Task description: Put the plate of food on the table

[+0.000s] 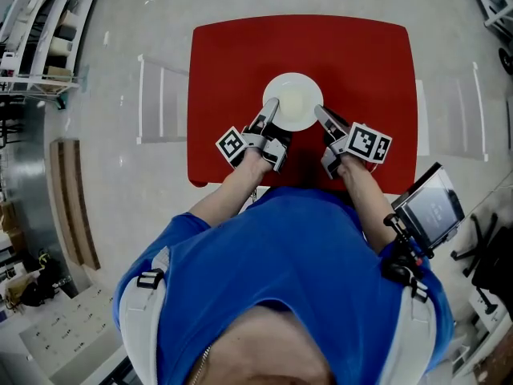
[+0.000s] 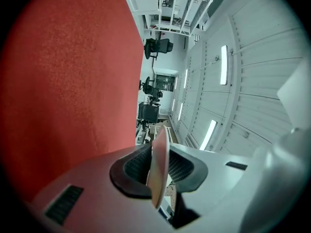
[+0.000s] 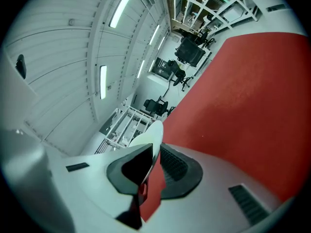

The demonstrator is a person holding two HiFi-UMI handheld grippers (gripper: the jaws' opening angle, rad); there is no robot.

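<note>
Currently the white plate (image 1: pixel 292 101) sits over the middle of the red tabletop (image 1: pixel 224 62), with a hand-held gripper at each of its near corners. Something pale lies in the middle of the plate, too faint to name. Whether the plate rests on the cloth or hangs just above it cannot be told.

The left hand-held gripper (image 1: pixel 272 107) meets the plate's near-left rim. In the left gripper view its jaws are closed on that rim, and the plate (image 2: pixel 160 149) stands edge-on between the dark ribbed pads (image 2: pixel 133 166), with the tabletop (image 2: pixel 73 81) filling the frame to one side.

The right hand-held gripper (image 1: pixel 319 111) meets the near-right rim. In the right gripper view its jaws likewise clamp the plate (image 3: pixel 148 142), seen as a thin white edge between the pads (image 3: pixel 177 169), with the tabletop (image 3: pixel 252 106) spreading beyond.

Each gripper carries a marker cube, left (image 1: pixel 232 145) and right (image 1: pixel 369 143). The person's blue shirt (image 1: pixel 280 255) fills the lower head view, and a tablet (image 1: pixel 429 207) sits by the right arm.
</note>
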